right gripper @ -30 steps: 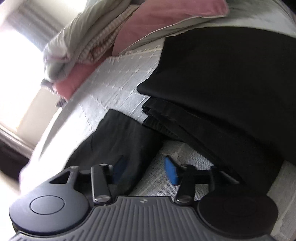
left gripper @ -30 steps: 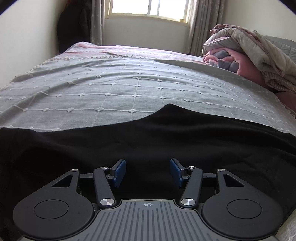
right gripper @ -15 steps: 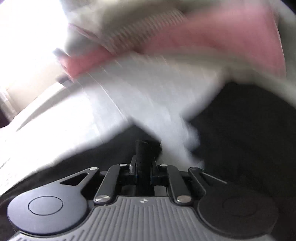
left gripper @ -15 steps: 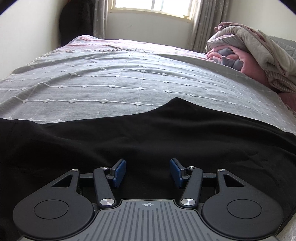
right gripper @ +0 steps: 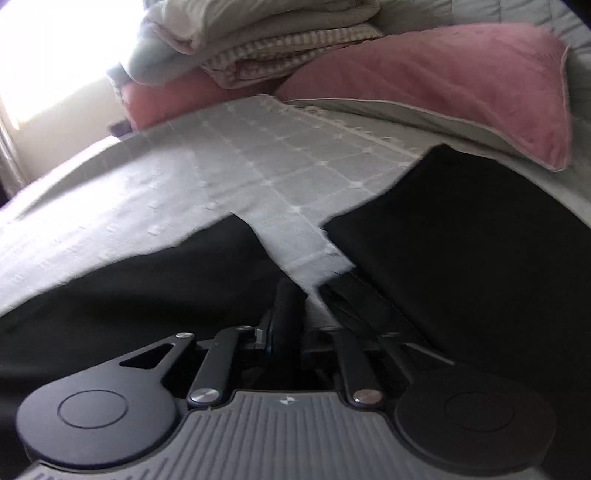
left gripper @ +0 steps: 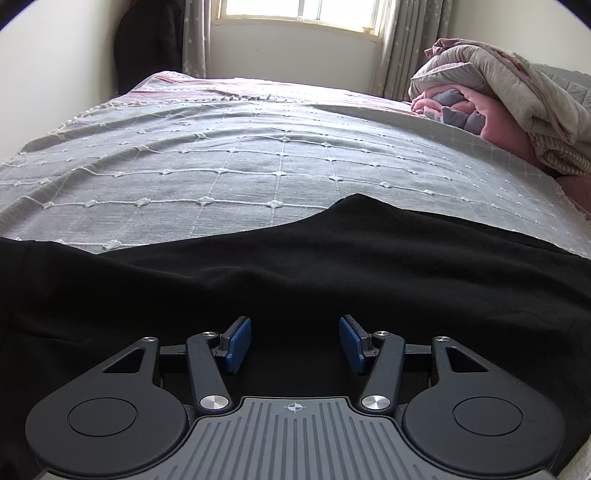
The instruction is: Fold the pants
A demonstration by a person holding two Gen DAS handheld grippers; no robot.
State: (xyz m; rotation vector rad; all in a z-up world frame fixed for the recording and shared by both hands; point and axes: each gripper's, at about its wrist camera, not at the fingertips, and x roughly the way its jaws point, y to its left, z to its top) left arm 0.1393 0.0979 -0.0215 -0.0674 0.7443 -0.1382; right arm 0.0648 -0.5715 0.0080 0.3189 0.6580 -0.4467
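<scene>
Black pants [left gripper: 295, 269] lie spread across the near part of the grey bedspread [left gripper: 240, 166]. My left gripper [left gripper: 295, 341] hovers low over them, open, its blue pads [left gripper: 236, 343] apart with only flat cloth beneath. In the right wrist view the pants show as two dark parts, one at left [right gripper: 129, 295] and a folded slab at right [right gripper: 461, 240], with a wedge of bedspread [right gripper: 240, 177] between. My right gripper [right gripper: 290, 332] pinches a bunched fold of the pants that stands up between its fingers. Its jaws are opening.
A pile of folded quilts [left gripper: 517, 96] sits at the bed's right side, over a pink pillow [right gripper: 443, 74]. A bright window [left gripper: 295, 11] and curtains stand beyond the bed's far end. A wall [left gripper: 44, 74] runs along the left.
The right gripper was open over the pants' edge, then rolled, swept sideways and closed on a fold of black cloth. The left gripper has stayed open over the pants.
</scene>
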